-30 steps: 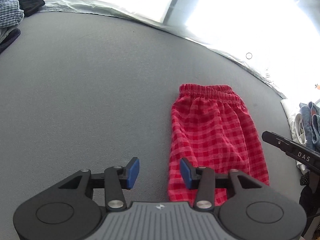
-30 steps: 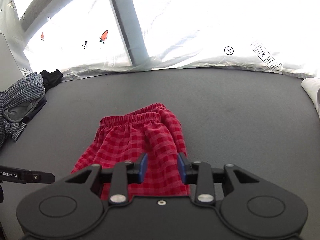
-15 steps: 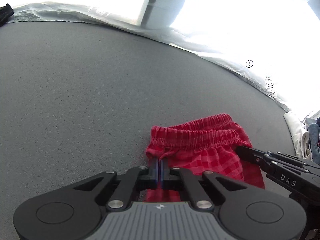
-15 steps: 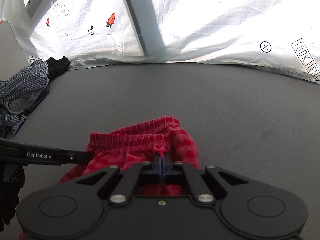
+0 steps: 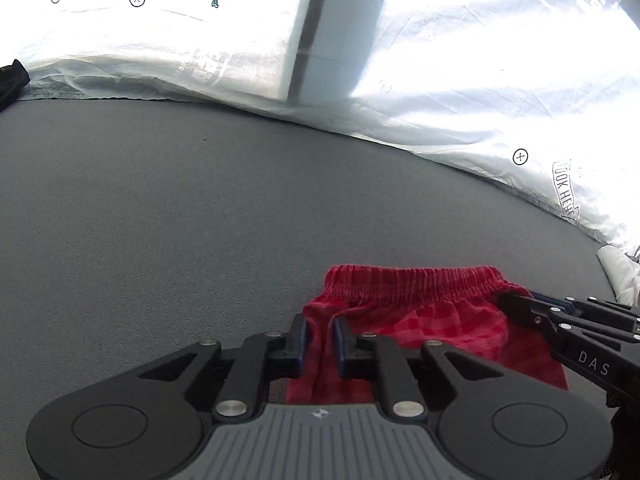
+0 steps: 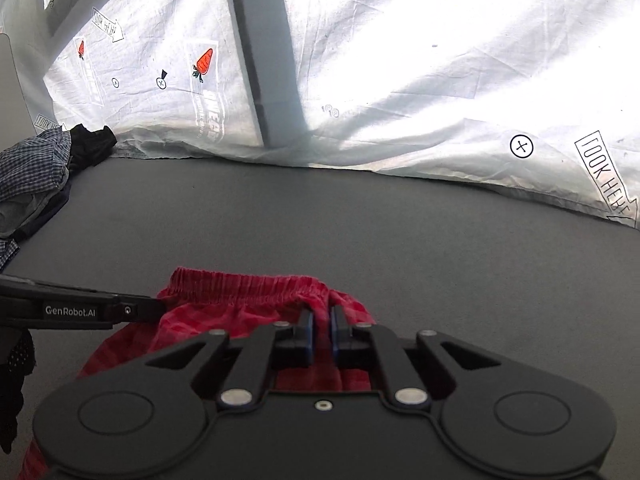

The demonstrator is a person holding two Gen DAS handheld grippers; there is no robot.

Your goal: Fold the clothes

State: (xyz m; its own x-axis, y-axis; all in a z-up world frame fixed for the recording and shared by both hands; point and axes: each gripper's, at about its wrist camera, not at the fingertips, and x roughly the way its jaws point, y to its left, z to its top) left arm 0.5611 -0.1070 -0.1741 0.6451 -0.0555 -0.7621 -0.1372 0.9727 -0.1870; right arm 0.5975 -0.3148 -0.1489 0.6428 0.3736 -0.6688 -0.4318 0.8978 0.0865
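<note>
Red checked shorts (image 5: 420, 320) are seen lying on the grey table (image 5: 160, 220), near its front edge and right of centre in the left wrist view, with the elastic waistband on the far side. The near part of the garment has been folded up toward the waistband.

Left claw (image 5: 320, 338): placed at the left end of the fold. A ridge of red cloth is seen between the blue pads (image 5: 301, 340). The jaws are opening; a gap is visible on each side of the ridge, so the cloth is judged released, not clamped.

Right claw (image 6: 322, 330): placed at the right end of the fold, just below the waistband. A pinch of cloth stands between the pads (image 6: 308, 332). The jaws are opening here as well, and the cloth is no longer pressed.

Each claw is seen entering the other's view from the side, tip over the shorts (image 6: 248, 300).

A heap of other clothes (image 6: 36, 176), blue-checked and black, is noted at the far left of the table. A white printed sheet (image 6: 440, 80) with carrot motifs hangs along the far edge.
</note>
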